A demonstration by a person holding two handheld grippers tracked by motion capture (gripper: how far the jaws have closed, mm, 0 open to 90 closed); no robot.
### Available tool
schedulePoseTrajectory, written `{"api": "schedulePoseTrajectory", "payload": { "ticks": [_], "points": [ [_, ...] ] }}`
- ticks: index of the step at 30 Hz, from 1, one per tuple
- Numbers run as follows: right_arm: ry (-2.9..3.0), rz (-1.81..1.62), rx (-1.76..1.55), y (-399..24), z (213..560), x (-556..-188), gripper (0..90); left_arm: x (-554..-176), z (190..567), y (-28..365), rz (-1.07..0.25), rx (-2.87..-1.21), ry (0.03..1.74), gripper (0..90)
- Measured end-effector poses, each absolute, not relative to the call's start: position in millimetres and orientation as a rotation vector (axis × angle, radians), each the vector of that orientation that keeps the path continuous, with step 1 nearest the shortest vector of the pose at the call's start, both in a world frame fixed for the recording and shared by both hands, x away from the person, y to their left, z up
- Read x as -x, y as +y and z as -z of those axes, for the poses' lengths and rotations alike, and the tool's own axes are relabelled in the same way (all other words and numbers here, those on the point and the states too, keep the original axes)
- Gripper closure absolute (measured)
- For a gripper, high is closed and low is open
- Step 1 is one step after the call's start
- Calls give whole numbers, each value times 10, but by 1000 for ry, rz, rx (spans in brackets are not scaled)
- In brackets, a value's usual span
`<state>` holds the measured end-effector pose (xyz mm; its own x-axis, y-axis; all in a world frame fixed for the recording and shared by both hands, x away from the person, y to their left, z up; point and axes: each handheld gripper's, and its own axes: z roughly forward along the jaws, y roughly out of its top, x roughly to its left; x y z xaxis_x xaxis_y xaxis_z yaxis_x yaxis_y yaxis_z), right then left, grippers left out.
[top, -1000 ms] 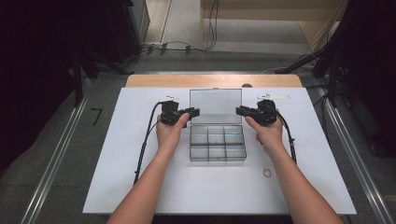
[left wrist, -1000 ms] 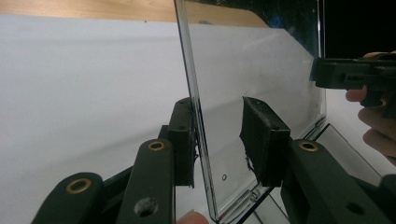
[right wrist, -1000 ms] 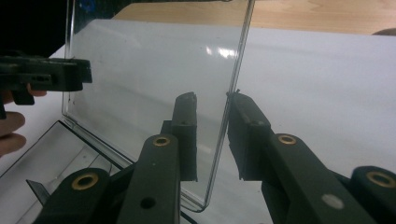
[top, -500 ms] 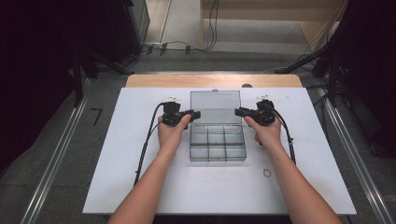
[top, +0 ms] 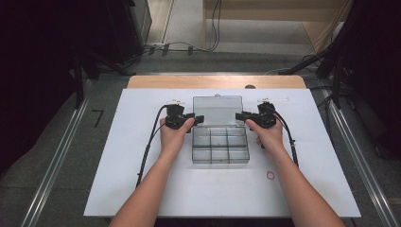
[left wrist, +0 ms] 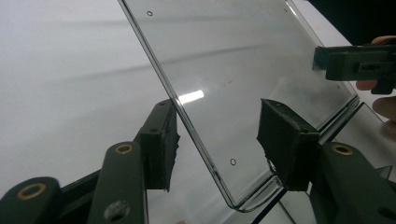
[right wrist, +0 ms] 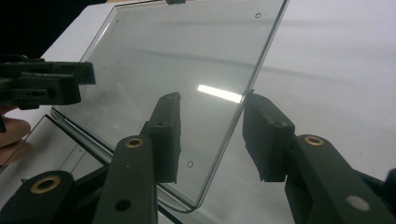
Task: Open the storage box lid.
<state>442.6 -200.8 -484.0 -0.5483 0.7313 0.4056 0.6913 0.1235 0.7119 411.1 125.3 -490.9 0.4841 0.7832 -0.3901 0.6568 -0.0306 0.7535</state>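
A clear plastic compartment box [top: 220, 150] lies mid-board with its clear lid [top: 217, 109] swung open away from the person. My left gripper [top: 198, 118] is at the lid's left edge and my right gripper [top: 239, 116] at its right edge, the two pointing at each other. In the left gripper view the lid [left wrist: 243, 70] runs between my left gripper's [left wrist: 217, 140] pads with a gap on either side. In the right gripper view the lid [right wrist: 187, 60] likewise passes between the spread pads of my right gripper [right wrist: 215, 140]. Both sets of jaws have just been opening around the lid.
The box rests on a white board [top: 142, 179] over a wooden table [top: 213, 81]. A small ring [top: 270, 175] lies on the board near the right forearm. Cables trail back from both grippers. Metal rails [top: 61, 151] run along either side, with dark equipment and floor cables beyond.
The jaws of both grippers stand a little wider apart at the lid's edges. The lid's far edge sits slightly lower in the high view. The hands have hardly shifted.
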Motion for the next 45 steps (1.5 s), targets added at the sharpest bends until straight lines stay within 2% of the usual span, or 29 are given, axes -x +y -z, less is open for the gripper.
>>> {"api": "schedulePoseTrajectory", "payload": {
  "ticks": [10,17,21,25,28,37,45],
  "points": [
    [2353,-1409,-1448,-2013,4809,-4394,388,-4039,4836,1290,-186,-1736,1199,378],
    [2353,-1377,-1358,-2038,4696,-4295,158,-3908,4754,1309,-190,-1714,1111,279],
    [2375,-1276,-1257,-2029,4634,-4167,93,-3804,4694,1331,-201,-1709,1056,232],
    [2369,-1275,-1216,-2076,4602,-4042,83,-3696,4647,1346,-208,-1715,1030,201],
    [2369,-1293,-1198,-2134,4586,-3949,76,-3597,4649,1341,-187,-1722,997,145],
    [2351,-1296,-1143,-2306,4550,-3661,0,-3329,4682,1376,-209,-1737,950,29],
    [2329,-1273,-1122,-2402,4589,-3469,0,-3139,4676,1429,-207,-1755,904,0]
  ]
}}
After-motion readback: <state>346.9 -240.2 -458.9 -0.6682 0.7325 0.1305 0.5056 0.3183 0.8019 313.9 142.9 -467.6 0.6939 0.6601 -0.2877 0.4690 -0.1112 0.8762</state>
